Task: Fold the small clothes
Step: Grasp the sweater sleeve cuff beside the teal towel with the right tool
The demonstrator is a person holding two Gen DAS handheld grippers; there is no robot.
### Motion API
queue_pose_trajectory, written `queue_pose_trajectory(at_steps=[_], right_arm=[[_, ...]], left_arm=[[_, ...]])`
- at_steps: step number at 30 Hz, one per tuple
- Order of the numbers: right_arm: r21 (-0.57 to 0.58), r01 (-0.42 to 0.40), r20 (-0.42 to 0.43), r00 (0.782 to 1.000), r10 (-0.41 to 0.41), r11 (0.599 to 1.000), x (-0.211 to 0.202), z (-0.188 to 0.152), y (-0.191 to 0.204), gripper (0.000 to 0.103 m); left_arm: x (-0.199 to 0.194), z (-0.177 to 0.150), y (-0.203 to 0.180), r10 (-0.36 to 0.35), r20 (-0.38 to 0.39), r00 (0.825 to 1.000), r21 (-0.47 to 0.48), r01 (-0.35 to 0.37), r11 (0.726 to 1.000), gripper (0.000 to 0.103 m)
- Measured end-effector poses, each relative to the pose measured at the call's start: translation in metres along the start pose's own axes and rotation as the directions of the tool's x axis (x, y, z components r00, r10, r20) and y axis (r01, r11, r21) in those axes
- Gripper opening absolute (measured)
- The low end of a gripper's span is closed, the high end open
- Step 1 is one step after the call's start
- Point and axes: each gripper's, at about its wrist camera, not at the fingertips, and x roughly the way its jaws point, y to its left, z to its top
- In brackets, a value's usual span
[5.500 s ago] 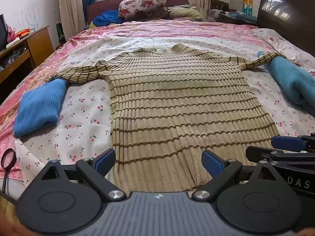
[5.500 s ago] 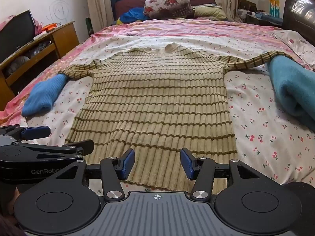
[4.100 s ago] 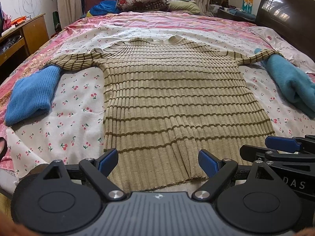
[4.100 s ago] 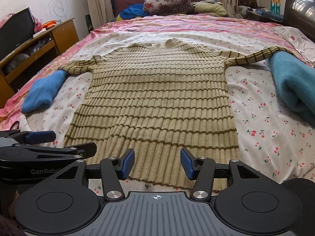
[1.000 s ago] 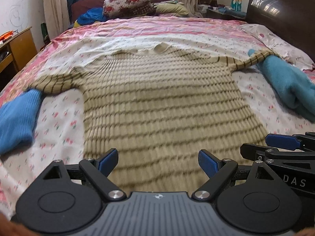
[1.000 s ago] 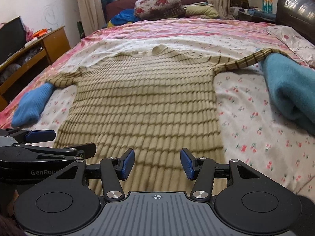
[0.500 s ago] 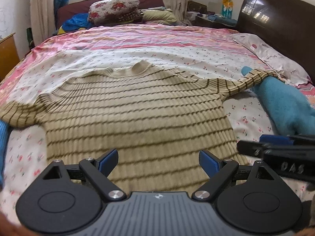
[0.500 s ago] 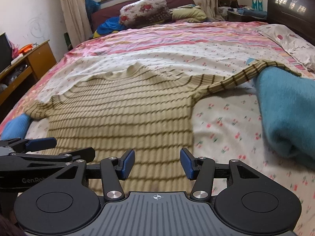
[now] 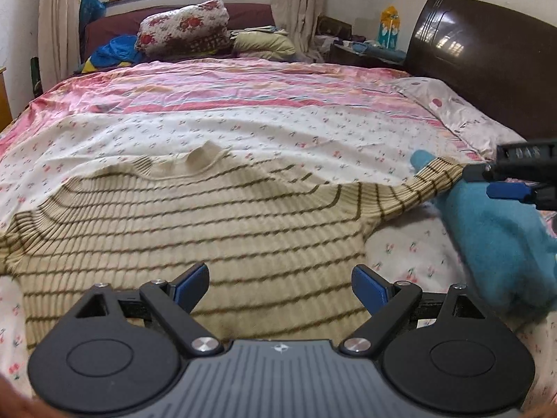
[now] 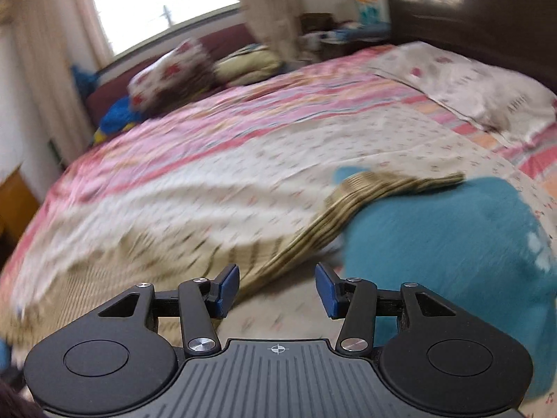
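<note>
Both views have swung toward the right side of the bed since a second ago: the striped sweater, then seen whole from hem to collar, now fills only the lower left and centre of the left wrist view, and its right sleeve has come to the middle right. The right gripper has moved up near that sleeve, its jaws spread with nothing between them, having just narrowed a little; the left gripper hovers over the body, jaws wide and empty. This looks like the approach to a first fold, sleeve inward. The sweater lies flat, collar toward the window, its long axis running from bottom to top of the frame; the sleeve stretches rightward, its cuff draped on a teal garment.
</note>
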Motion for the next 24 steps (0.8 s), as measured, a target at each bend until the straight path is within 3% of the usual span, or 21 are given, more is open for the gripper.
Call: queue_pose_trajectory(at_steps=[9, 15, 22, 24], right_arm=[[0.291, 0.022, -0.003, 1.000, -0.022, 0.956, 0.046, 0.035, -0.060, 0.044], [0.322, 0.039, 0.024, 0.998, -0.049, 0.946, 0.063, 0.040, -0.062, 0.043], [0.295, 0.182, -0.054, 0.983, -0.174, 0.938, 0.088, 0.050, -0.054, 0.035], [0.269, 0.220, -0.066, 0.976, -0.210, 0.938, 0.093, 0.051, -0.051, 0.028]], left_arm=[[0.016, -0.002, -0.018, -0.010, 0.004, 1.000, 0.009, 0.010, 1.000, 0.094], [0.022, -0.005, -0.020, -0.005, 0.006, 1.000, 0.011, 0.005, 1.000, 0.094], [0.020, -0.010, -0.007, 0.002, 0.001, 1.000, -0.018, -0.002, 1.000, 0.094], [0.020, -0.014, -0.003, 0.001, -0.005, 1.000, -0.024, -0.001, 1.000, 0.094]])
